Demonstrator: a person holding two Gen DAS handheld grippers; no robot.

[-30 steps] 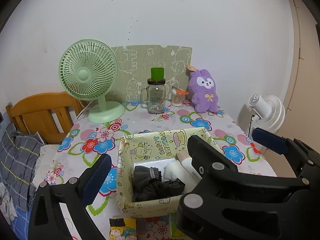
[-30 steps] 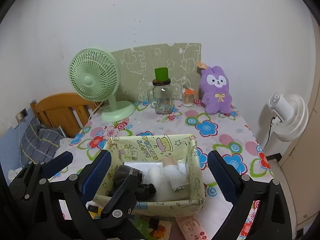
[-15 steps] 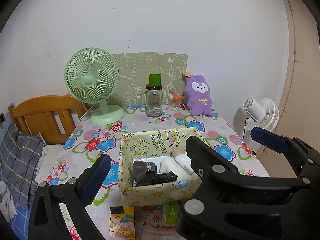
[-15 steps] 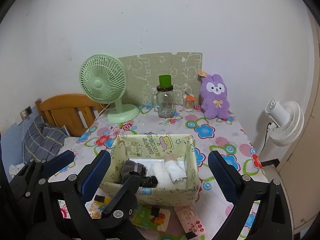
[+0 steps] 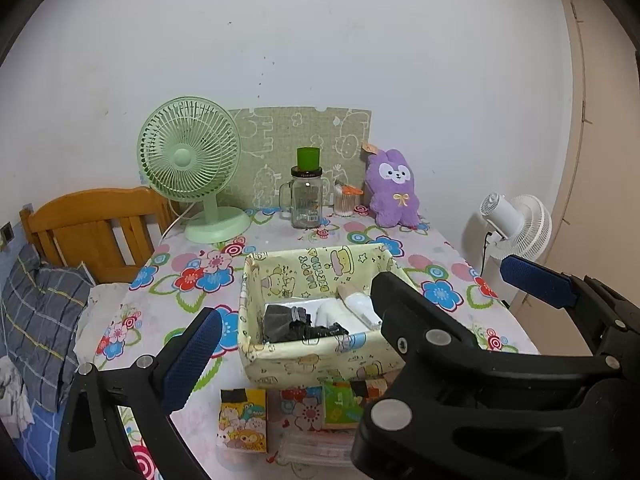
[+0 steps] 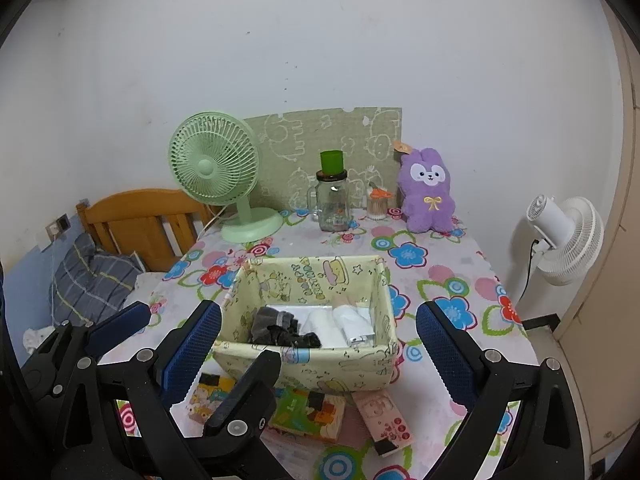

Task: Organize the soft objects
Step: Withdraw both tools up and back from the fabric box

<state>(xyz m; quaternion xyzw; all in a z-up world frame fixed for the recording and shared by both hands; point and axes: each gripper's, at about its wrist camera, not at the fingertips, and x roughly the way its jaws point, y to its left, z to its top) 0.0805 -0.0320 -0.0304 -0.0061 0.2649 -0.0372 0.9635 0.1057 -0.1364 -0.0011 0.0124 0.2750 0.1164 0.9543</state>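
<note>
A pale yellow cartoon-print fabric box [image 5: 320, 356] [image 6: 360, 368] sits on the flowered table. Inside lie dark grey rolled socks [image 5: 288, 322] [image 6: 276, 326] on the left and white rolled socks [image 5: 352, 306] [image 6: 340, 322] on the right. A purple plush rabbit [image 5: 394, 190] [image 6: 428, 192] stands at the table's back. My left gripper [image 5: 360, 308] is open and empty, held back above the box's near side. My right gripper [image 6: 318, 356] is open and empty, straddling the box from the near side. Part of the right gripper hides the box's right corner in the left wrist view.
A green desk fan [image 5: 192, 168], a glass mug jar with green cup [image 5: 306, 196] and a small toothpick jar [image 5: 346, 200] stand at the back. Small cartoon packets [image 6: 308, 408] lie in front of the box. A white fan [image 6: 564, 236] is right, a wooden bed frame [image 5: 92, 228] left.
Both grippers have pulled back and up from the box, so it looks smaller and the packets in front of it have come into view. Both stay open and empty.
</note>
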